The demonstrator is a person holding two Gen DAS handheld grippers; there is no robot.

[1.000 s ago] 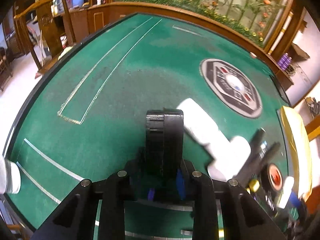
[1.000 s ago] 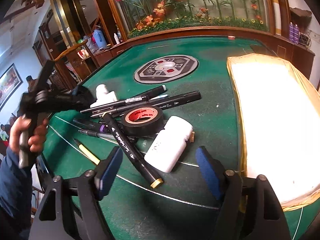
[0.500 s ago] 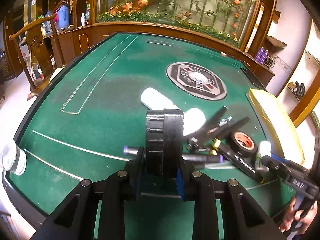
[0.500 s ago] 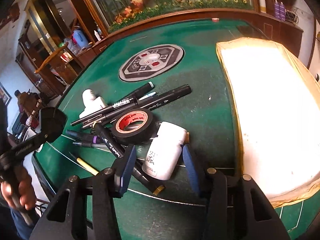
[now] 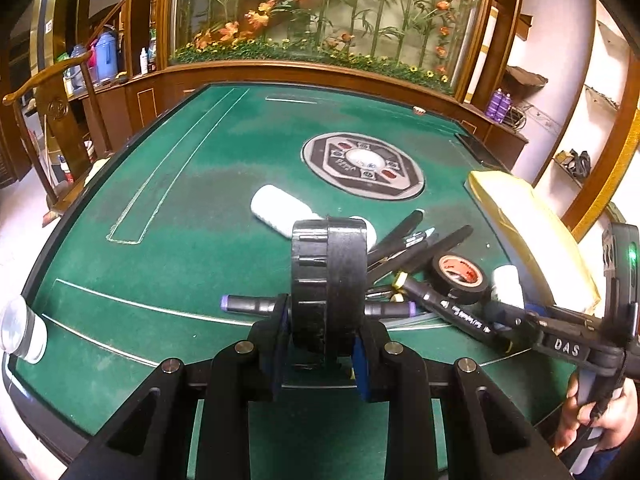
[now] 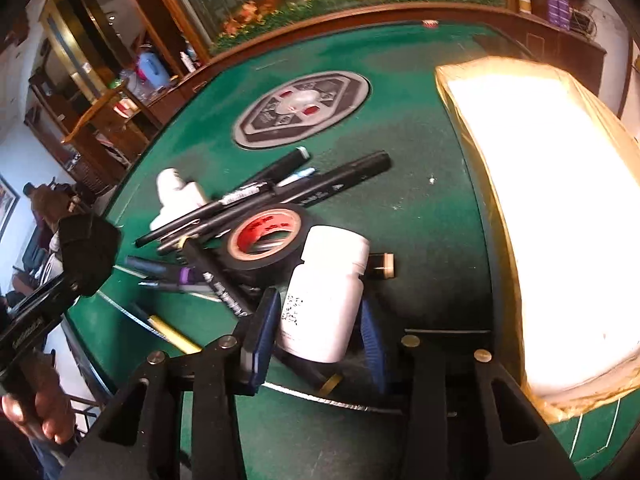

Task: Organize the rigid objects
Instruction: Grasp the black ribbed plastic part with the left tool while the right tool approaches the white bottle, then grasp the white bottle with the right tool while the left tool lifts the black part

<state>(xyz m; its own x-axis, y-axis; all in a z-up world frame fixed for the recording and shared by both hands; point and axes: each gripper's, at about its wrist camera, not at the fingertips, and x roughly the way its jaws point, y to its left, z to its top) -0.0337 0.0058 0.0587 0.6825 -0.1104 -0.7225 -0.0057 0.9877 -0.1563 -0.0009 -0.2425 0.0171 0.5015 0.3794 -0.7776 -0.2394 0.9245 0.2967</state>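
Observation:
My left gripper (image 5: 320, 332) is shut on a black ribbed round lid (image 5: 328, 280), held on edge above the green table. The lid also shows in the right wrist view (image 6: 88, 252) at the left. My right gripper (image 6: 318, 312) points down at a white bottle (image 6: 324, 292) lying on the felt; its jaws are closing and the blue pads (image 6: 266, 332) meet the bottle's sides. That bottle (image 5: 506, 284) lies beside a black tape roll with a red core (image 6: 264, 236) and a heap of black markers (image 6: 332, 184).
A gold-rimmed tray (image 6: 568, 404) with a bright white inside fills the right. A second white bottle (image 5: 280, 208) lies behind the lid. A grey round emblem (image 5: 362, 166) marks the table centre. A white jar (image 5: 20, 334) stands at the left edge. A yellow pencil (image 6: 172, 332) lies nearby.
The right jaws have narrowed from wide apart to the sides of the white bottle. The left gripper carried the black lid rightward, from bare felt to the heap of markers.

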